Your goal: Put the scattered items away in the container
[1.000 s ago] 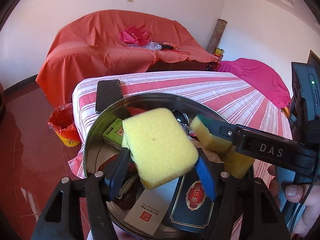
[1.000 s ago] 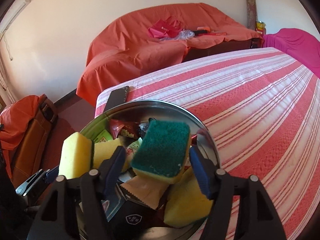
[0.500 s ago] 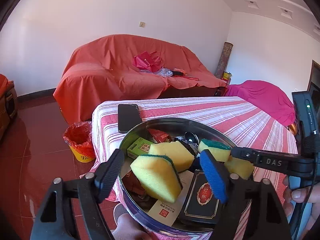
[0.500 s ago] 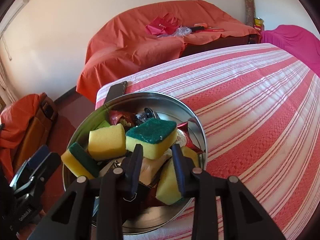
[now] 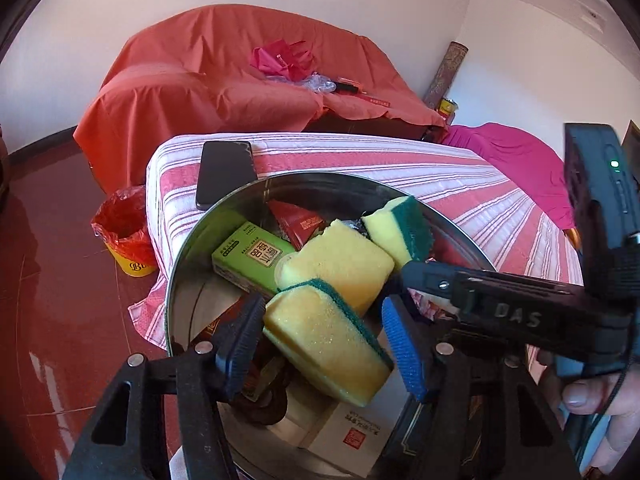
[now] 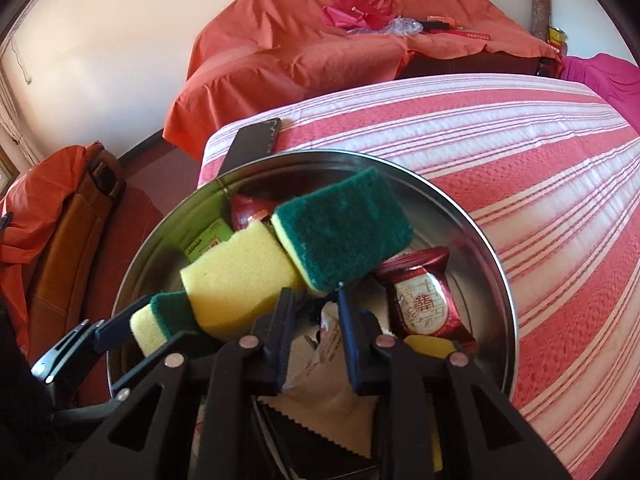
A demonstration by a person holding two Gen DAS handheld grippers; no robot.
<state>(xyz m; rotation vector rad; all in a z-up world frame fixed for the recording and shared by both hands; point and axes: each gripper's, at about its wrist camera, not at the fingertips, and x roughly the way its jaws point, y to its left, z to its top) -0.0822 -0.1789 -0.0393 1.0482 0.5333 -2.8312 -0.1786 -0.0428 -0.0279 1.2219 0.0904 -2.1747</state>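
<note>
A round metal tin (image 5: 320,184) (image 6: 472,224) stands on the striped table and holds several items: yellow-green sponges, a green box (image 5: 248,254), red snack packets (image 6: 424,304) and dark boxes. My left gripper (image 5: 320,340) is open, its jaws on either side of a sponge (image 5: 324,340) lying in the tin. A second sponge (image 5: 340,264) lies behind it. My right gripper (image 6: 316,320) has its jaws nearly together and empty, just below a green-topped sponge (image 6: 344,228) resting on the pile. The right gripper shows in the left wrist view (image 5: 408,272).
A black phone (image 5: 224,172) (image 6: 256,140) lies on the striped tablecloth (image 6: 520,140) behind the tin. An orange-covered sofa (image 5: 240,80) stands beyond. A red-lined bin (image 5: 124,228) sits on the floor at left. A pink-covered seat (image 5: 512,160) is at far right.
Both grippers let go of their sponges, which now lie in the tin. The left gripper opened and dropped closer over the tin; the right jaws closed to a narrow gap.
</note>
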